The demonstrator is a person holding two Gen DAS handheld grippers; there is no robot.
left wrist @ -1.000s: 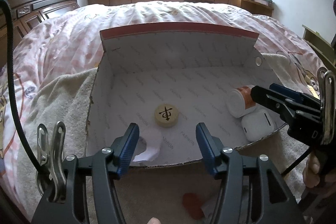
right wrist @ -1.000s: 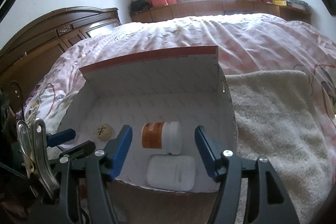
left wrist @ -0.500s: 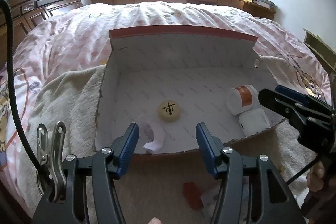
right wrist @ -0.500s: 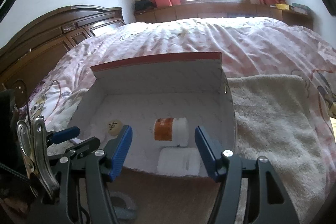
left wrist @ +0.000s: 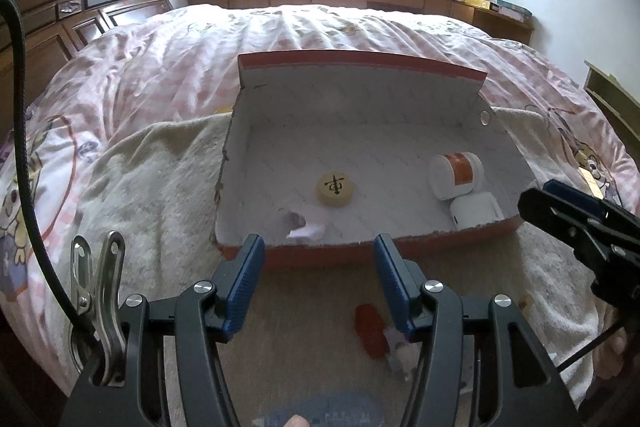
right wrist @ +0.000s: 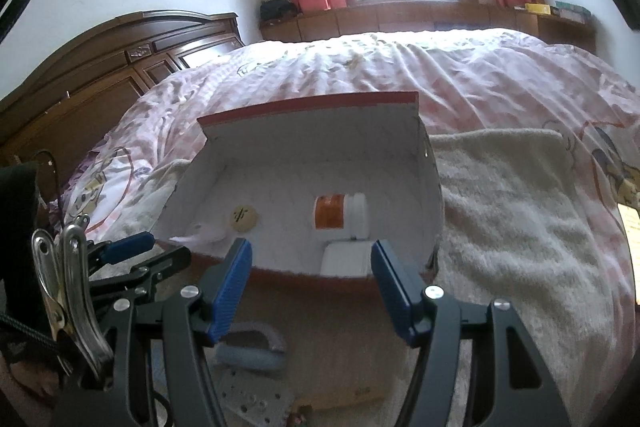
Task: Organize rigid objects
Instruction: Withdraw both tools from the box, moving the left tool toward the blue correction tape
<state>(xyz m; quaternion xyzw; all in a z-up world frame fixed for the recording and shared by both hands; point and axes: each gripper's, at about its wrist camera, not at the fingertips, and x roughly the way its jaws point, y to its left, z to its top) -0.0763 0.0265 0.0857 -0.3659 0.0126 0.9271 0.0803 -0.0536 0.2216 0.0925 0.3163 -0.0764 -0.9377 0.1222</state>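
An open cardboard box [left wrist: 360, 107] [right wrist: 308, 147] with a red rim lies on a beige towel on the bed. In it lie a round wooden chess piece [left wrist: 335, 189] [right wrist: 244, 217], a white bottle with an orange label [left wrist: 456, 175] [right wrist: 340, 217], a white case [left wrist: 476, 211] [right wrist: 344, 259] and crumpled paper [left wrist: 304, 227]. My left gripper [left wrist: 320, 279] is open and empty, in front of the box's near wall. My right gripper [right wrist: 312, 287] is open and empty, in front of the box near the white case. A red object [left wrist: 370, 331] lies on the towel by the left gripper.
A grey-blue object [right wrist: 250, 351] and a perforated metal plate [right wrist: 252, 403] lie on the towel [right wrist: 512, 227] below the right gripper. The pink quilt [left wrist: 280, 39] covers the bed beyond. A dark wooden headboard [right wrist: 100, 75] stands at the left.
Both grippers have drawn back from the box toward me and now sit in front of its near wall. The box contents have not moved. Both stay open.
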